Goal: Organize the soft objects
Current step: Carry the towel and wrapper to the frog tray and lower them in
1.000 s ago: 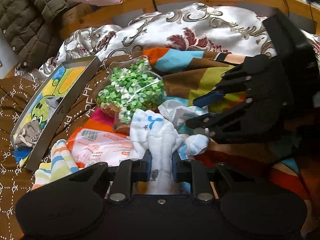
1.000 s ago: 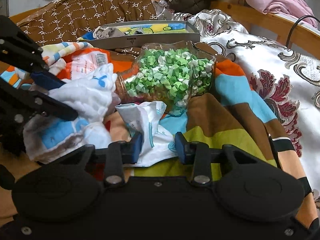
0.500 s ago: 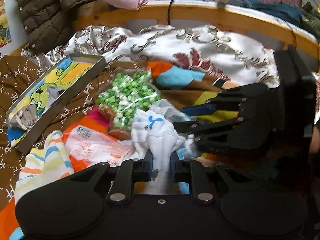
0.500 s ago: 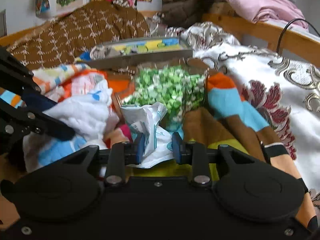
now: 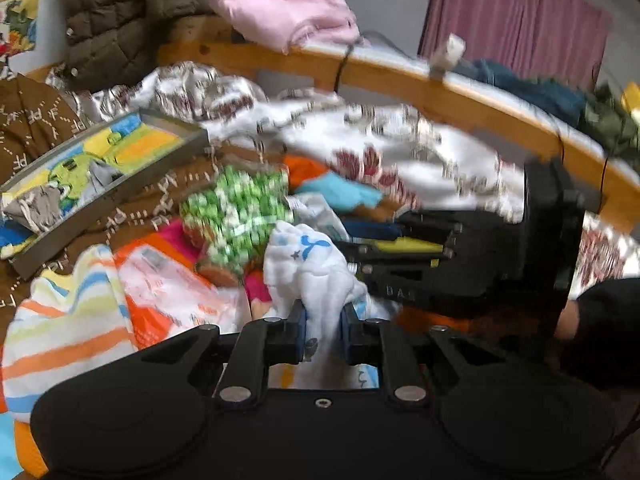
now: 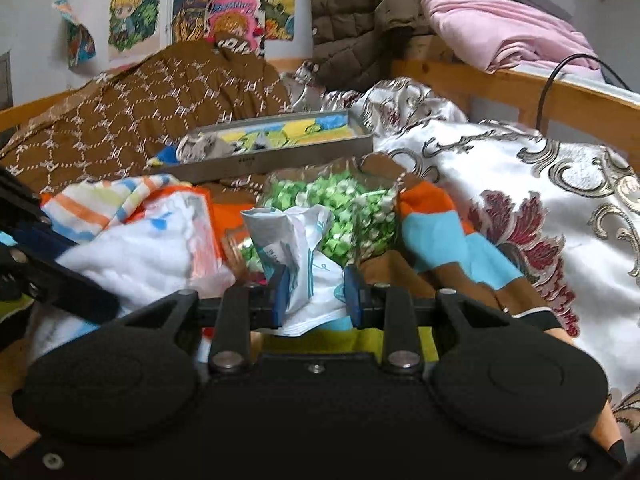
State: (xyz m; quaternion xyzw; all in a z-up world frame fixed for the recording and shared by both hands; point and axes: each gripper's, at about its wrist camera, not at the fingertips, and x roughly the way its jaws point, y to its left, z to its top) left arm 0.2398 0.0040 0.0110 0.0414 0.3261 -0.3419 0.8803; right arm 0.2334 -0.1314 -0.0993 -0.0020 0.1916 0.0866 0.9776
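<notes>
My left gripper (image 5: 323, 330) pinches a bunched white cloth with blue marks (image 5: 306, 266), lifted above the cluttered bed. My right gripper (image 6: 316, 294) is clamped on a crumpled white-and-teal plastic packet (image 6: 294, 248) before the clear bag of green candies (image 6: 340, 210). Only the right view shows cartoon posters (image 6: 192, 4); only the left, a purple curtain (image 5: 516, 24).
</notes>
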